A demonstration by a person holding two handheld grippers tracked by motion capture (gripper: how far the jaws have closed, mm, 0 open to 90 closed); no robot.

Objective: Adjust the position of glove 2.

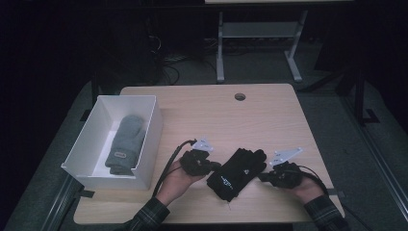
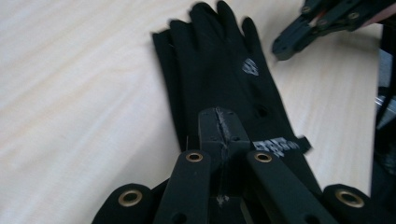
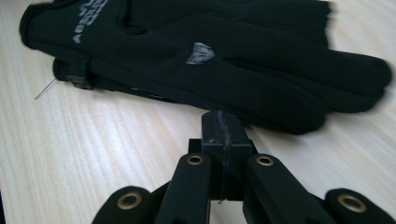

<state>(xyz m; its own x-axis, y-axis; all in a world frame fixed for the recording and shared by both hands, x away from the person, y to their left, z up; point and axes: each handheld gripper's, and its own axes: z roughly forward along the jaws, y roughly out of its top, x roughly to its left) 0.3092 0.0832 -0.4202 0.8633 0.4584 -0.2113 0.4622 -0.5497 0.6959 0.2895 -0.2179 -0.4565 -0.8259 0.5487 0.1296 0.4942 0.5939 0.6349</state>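
Note:
A pair of black gloves lies stacked flat on the wooden table, between the two hands. In the left gripper view the gloves stretch away fingers first, with a white logo on the back. My left gripper is shut over the cuff end, and no fabric shows between its pads. From above, the left gripper touches the gloves' left edge. My right gripper is shut with nothing in it, just short of the gloves' fingertips. It sits at their right side.
A white open box stands at the table's left edge with a grey mitten lying in it. A round cable hole is near the far edge. Another table's metal legs stand beyond, with dark floor around.

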